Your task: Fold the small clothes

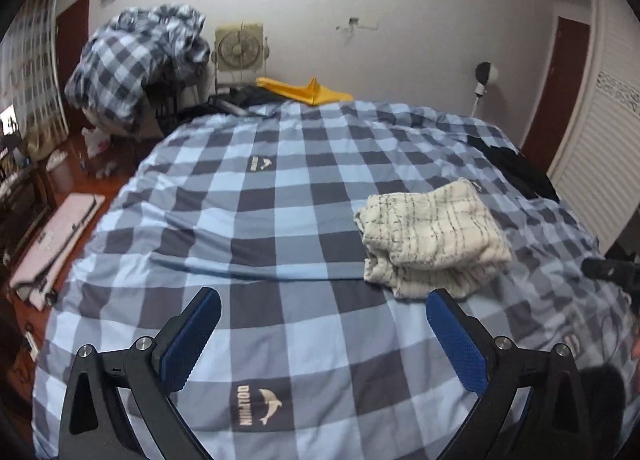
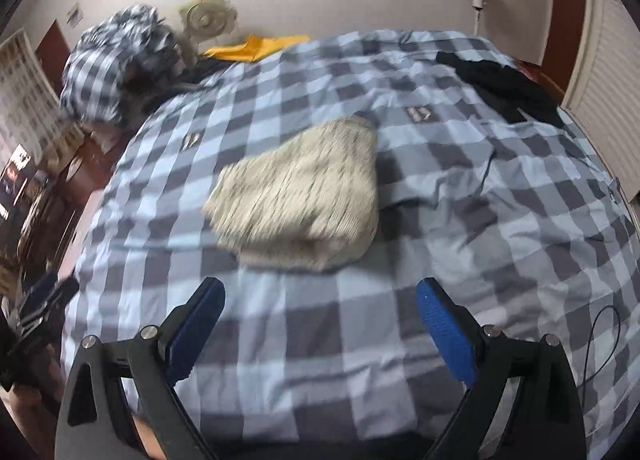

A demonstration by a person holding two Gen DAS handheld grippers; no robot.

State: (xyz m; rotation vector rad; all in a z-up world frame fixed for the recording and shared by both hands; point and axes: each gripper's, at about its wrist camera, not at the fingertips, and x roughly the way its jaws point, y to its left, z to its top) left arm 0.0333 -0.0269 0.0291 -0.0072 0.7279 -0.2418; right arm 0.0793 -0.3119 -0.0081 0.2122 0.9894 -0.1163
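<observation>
With both the left gripper point(image 1: 322, 324) and right gripper point(image 2: 320, 314) spread wide and empty above the checked duvet point(image 1: 260, 244), the folded cream garment point(image 1: 432, 232) lies loose between them, so a careless regrab could undo its folds.

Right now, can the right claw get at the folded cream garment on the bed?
Probably yes. The right claw is open and empty, and the folded cream garment lies just ahead of it on the checked bedcover, with only bare cover between them.
</observation>
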